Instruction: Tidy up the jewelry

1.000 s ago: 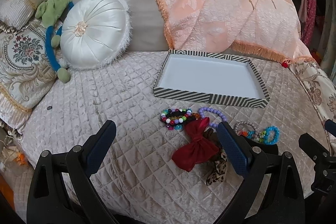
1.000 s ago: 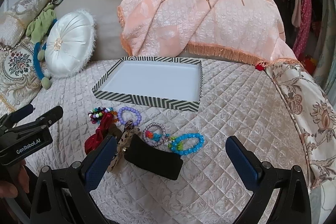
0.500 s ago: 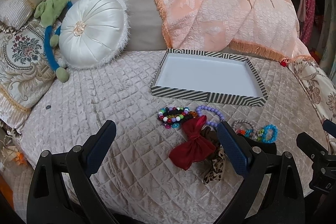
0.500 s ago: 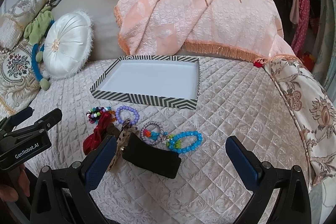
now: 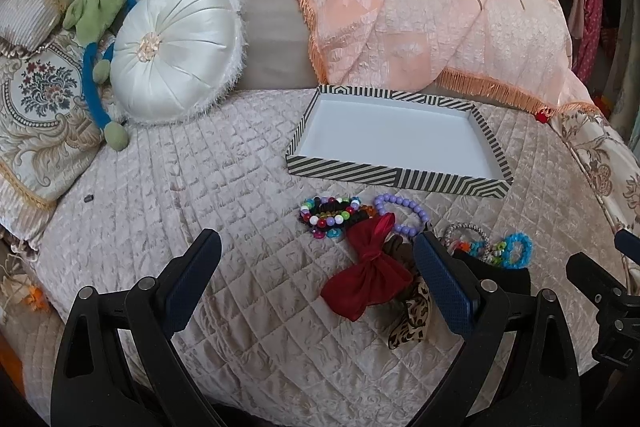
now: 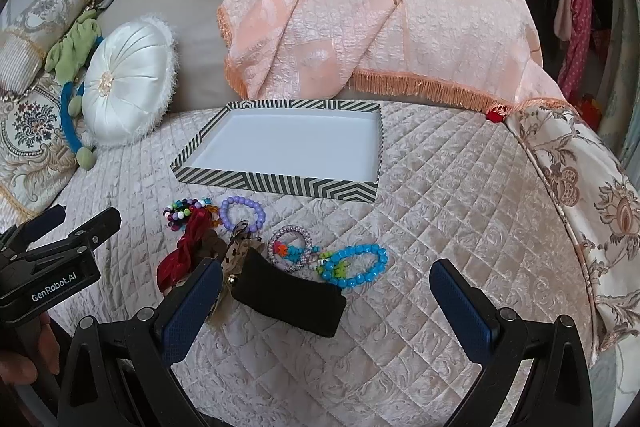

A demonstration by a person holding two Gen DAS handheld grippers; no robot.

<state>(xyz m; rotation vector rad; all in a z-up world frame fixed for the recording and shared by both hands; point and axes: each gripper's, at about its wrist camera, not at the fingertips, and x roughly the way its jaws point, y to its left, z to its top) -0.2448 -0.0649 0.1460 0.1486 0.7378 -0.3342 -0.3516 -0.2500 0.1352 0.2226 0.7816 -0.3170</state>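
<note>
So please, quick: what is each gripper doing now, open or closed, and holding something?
Left gripper: open, holding nothing.
Right gripper: open, holding nothing.

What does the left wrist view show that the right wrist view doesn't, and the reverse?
Only the left wrist view shows the red bow spread out whole. Only the right wrist view shows the whole black pad and all of the blue bracelet. Both show the empty striped tray, the purple bracelet, and both grippers open: left, right.
</note>
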